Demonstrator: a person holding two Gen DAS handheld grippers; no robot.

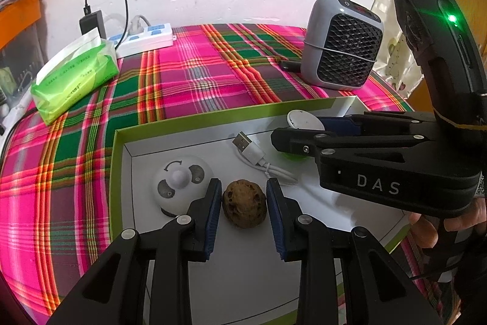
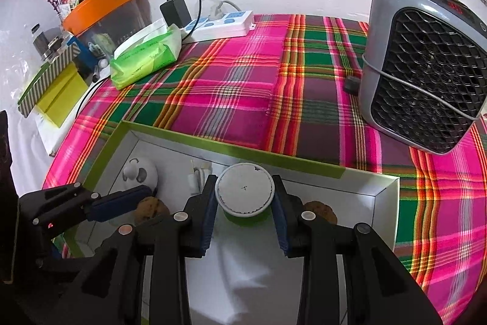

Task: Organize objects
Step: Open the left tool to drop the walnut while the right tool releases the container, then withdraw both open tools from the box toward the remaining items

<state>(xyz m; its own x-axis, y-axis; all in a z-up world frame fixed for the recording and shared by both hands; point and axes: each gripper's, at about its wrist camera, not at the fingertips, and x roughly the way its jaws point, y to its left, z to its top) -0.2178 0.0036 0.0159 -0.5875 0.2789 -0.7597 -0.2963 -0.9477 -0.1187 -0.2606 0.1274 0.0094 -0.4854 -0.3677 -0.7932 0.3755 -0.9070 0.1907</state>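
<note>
In the shallow green-rimmed white cardboard box, the left gripper brackets a brown wrinkled walnut, pads barely parted; hard, light, roll-prone; pinch its middle; the right gripper clasps a round white-lidded green jar.

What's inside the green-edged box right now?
Inside the box: a white dome gadget, a walnut between the left tongs, a USB cable, and a white-lidded jar between the right tongs. A second walnut is mostly hidden.
</note>
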